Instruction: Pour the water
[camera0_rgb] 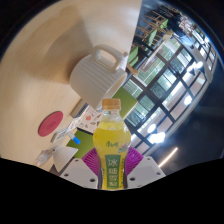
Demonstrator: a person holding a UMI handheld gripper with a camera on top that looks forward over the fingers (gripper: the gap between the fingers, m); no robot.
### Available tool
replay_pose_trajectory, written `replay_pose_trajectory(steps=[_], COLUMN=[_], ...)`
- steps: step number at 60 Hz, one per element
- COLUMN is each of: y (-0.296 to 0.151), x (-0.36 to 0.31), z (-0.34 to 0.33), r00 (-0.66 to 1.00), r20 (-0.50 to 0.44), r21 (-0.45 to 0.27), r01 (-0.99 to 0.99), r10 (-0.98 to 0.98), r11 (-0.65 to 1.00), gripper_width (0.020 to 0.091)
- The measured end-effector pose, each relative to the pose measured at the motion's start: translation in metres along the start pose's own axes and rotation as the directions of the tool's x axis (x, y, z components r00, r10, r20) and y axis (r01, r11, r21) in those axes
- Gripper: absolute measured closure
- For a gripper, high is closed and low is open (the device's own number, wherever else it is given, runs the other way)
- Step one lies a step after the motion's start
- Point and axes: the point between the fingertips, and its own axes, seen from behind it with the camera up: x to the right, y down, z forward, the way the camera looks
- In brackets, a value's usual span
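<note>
Nearest me, the hand-held gripper (112, 172) is clenched on the yellow drink bottle (111, 140), lifted off the worktop (45, 75) — I'd tilt slowly toward the far white cup (97, 71), keeping squeeze steady.

Your two-finger gripper (112, 172) shows only its front part, low in the gripper view. Each finger is a pale grey, angular piece that looks like plastic, with flat faces and sharp edges, one at each side. On the inner face each finger carries a magenta pad (91, 165), bright and smooth, narrowing toward the top. Screws, cables and markings cannot be made out on the fingers.
</note>
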Motion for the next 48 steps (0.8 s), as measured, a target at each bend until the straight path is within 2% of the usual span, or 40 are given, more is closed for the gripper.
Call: replay_pose_trajectory(steps=[6, 8, 9, 11, 16, 17, 21, 23, 25, 30, 33, 36, 37, 38, 42, 46, 47, 48], y=[0.015, 0.024, 0.023, 0.037, 0.063, 0.067, 0.079, 0.079, 0.064, 0.040, 0.014, 0.003, -0.012, 0.000, -0.010, -0.038, -0.040, -0.042], x=[0.003, 0.009, 0.015, 0.022, 0.033, 0.028, 0.020, 0.015, 0.001, -0.021, -0.038, -0.056, -0.065, -0.067, -0.081, -0.092, -0.095, -0.089], z=[0.010, 0.013, -0.009, 0.009, -0.008, 0.014, 0.030, -0.002, 0.021, 0.016, 0.023, 0.032, 0.041, 0.037, 0.044, 0.050, 0.048, 0.051], r00=[0.990, 0.970, 0.951, 0.899, 0.597, 0.525, 0.161, -0.041, -0.195, -0.541, -0.637, -0.673, -0.679, -0.670, -0.665, -0.680, -0.675, -0.676], r20=[-0.029, -0.051, -0.069, -0.069, -0.133, -0.118, -0.098, -0.096, -0.034, 0.049, 0.104, 0.103, 0.099, 0.100, 0.095, 0.115, 0.122, 0.124], r21=[-0.010, -0.014, -0.022, -0.013, 0.007, 0.017, 0.053, 0.077, 0.071, 0.078, 0.008, -0.027, -0.026, -0.029, -0.039, -0.094, -0.107, -0.080], r01=[-0.137, -0.238, -0.302, -0.434, -0.798, -0.847, -0.985, -0.996, -0.979, -0.836, -0.768, -0.738, -0.733, -0.741, -0.746, -0.733, -0.738, -0.736], r10=[0.136, 0.237, 0.300, 0.433, 0.791, 0.843, 0.982, 0.994, 0.980, 0.840, 0.764, 0.732, 0.728, 0.735, 0.741, 0.724, 0.727, 0.726], r11=[0.991, 0.971, 0.953, 0.901, 0.603, 0.531, 0.166, -0.034, -0.192, -0.543, -0.641, -0.674, -0.680, -0.671, -0.665, -0.673, -0.667, -0.672], gripper_width=[0.0826, 0.0825, 0.0825, 0.0825, 0.0826, 0.0827, 0.0826, 0.0826, 0.0826, 0.0825, 0.0825, 0.0826, 0.0825, 0.0826, 0.0826, 0.0824, 0.0804, 0.0817])
